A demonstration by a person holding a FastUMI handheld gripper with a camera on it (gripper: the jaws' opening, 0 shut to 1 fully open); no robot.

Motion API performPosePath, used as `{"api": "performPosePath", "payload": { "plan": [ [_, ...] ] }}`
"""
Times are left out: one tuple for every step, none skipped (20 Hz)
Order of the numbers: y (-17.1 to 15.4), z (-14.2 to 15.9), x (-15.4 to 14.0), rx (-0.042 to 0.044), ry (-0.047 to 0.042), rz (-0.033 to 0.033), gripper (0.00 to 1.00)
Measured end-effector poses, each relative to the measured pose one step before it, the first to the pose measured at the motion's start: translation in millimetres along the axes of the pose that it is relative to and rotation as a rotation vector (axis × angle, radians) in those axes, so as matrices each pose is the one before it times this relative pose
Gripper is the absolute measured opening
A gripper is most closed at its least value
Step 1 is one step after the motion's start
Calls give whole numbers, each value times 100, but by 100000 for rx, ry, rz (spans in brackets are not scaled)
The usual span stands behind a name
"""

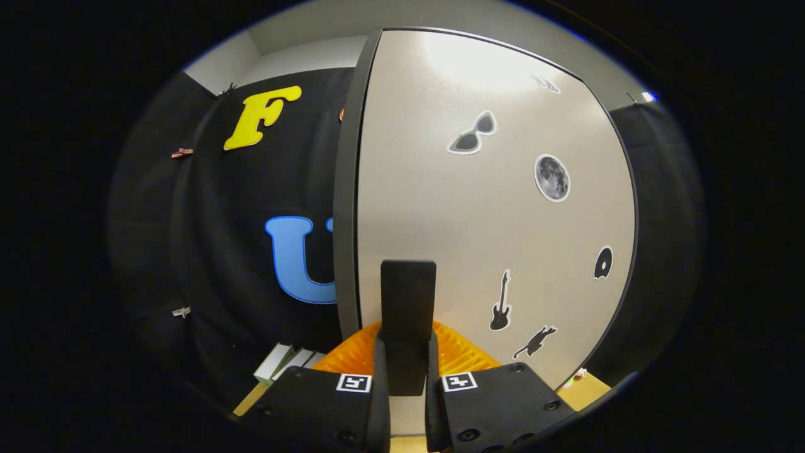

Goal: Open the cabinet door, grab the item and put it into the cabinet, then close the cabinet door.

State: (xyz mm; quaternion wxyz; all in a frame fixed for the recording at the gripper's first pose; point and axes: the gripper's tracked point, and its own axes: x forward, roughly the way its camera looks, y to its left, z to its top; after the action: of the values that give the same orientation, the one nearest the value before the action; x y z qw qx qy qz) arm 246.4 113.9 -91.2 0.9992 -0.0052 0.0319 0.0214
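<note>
Tongs: my tongs (pixel 407 371) are closed on the handle (pixel 408 314), one finger pressing each side.
Handle: a dark upright bar, long axis vertical, on the door's (pixel 490 220) face near its left edge.
Door: straight ahead, edge-on at left; whether it is ajar I cannot tell.
Item: I cannot pick it out.

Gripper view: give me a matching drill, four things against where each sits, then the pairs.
Things:
1. handle
2. moon sticker
3. guitar sticker
4. sunglasses sticker

Places:
A. high on the cabinet door, above the moon
B. between the gripper fingers, pinched from both sides
C. low on the door, beside the handle
D. mid-door, below the sunglasses

Pairs: 1-B, 2-D, 3-C, 4-A
</note>
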Motion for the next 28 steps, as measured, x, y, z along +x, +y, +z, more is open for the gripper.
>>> {"api": "performPosePath", "payload": {
  "plan": [
    [-16,185,-35,-28,275,695,19],
    [44,-177,-154,1620,993,830,19],
    [-12,-20,-181,1251,795,868,20],
    [-17,49,-130,-108,352,1052,19],
    [-34,45,-192,-167,160,904,19],
    [66,-78,-330,568,426,926,19],
    [9,15,-335,1016,123,907,19],
    [-42,16,-433,716,84,921,19],
    [-42,-30,-424,131,273,903,19],
    [-87,-14,-696,-73,313,1010,19],
    [-114,-23,-745,59,341,1036,19],
    [-81,2,-860,243,186,1180,19],
    [-149,8,-584,680,222,1071,19],
    [-335,-11,-429,499,83,1007,19],
    [-209,-11,-452,237,194,724,19],
    [-47,-51,-534,217,315,726,19],
    [-100,-39,-457,238,218,569,19],
    [-109,49,-618,64,242,688,19],
    [-145,-26,-656,-77,246,591,19],
    [-147,6,-742,99,-106,750,19],
    [-235,26,-811,608,-239,569,19],
    [-245,63,-805,526,-425,474,19],
    [-320,32,-789,543,-215,253,19],
    [-356,-48,-652,195,110,303,19],
    [-199,63,-492,75,334,183,19],
    [-222,-123,-385,379,739,-58,19],
    [-239,0,-493,334,660,-157,19],
    [-315,-72,-664,268,576,-288,19]
  ]
}}
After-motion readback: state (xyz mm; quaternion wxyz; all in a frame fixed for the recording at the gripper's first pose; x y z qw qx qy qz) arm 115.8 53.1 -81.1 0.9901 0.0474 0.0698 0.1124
